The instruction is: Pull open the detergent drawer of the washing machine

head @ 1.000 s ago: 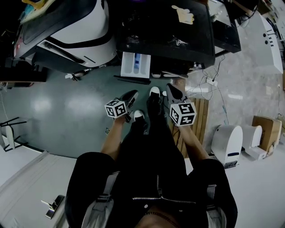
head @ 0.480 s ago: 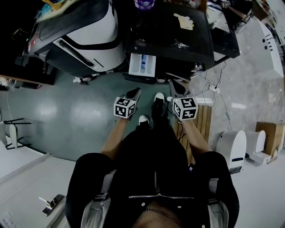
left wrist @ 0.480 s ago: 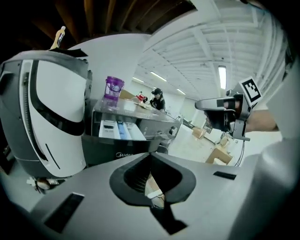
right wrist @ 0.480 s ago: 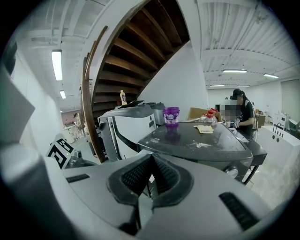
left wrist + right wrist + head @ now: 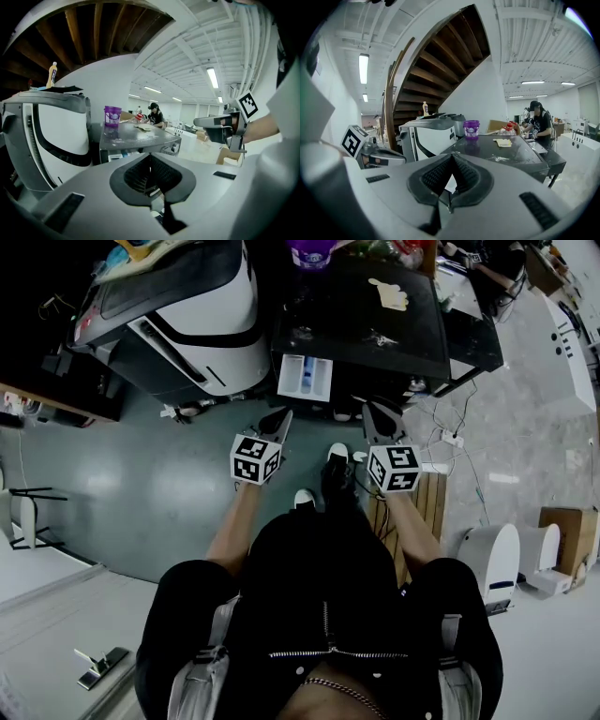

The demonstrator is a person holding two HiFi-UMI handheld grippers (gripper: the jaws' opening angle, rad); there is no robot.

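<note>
Left fingers [image 5: 138,177]: ribbed pads closed flat against each other, tip to tip.
Left gripper [image 5: 150,157]: held up in front of the body, left of centre in head view, nose aimed at the machine front.
Left marker cube [image 5: 255,457]: on the back of the left gripper, above the bare forearm.
Right fingers [image 5: 435,176]: pads together, meeting at the tips.
Right gripper [image 5: 451,158]: right of centre in head view, level with the left one, apart from it.
Right marker cube [image 5: 394,470]: on the back of the right gripper.
Detergent drawer [image 5: 305,378]: upper centre of head view, pulled out from the machine front, white tray with a blue section showing; just beyond the left gripper's tips, clear of both grippers.
Washing machine [image 5: 375,329]: dark, flat-topped, upper centre to right.
Purple tub [image 5: 309,251]: upright on the machine top, at the top edge of the frame.
Pale yellow scrap [image 5: 391,293]: flat on the machine top.
White-and-grey appliance [image 5: 187,315]: upper left, beside the washing machine.
Shoes [image 5: 337,454]: between the two grippers, on the grey-green floor [image 5: 122,484].
Wooden slats [image 5: 427,493]: on the ground, right of the right gripper.
</note>
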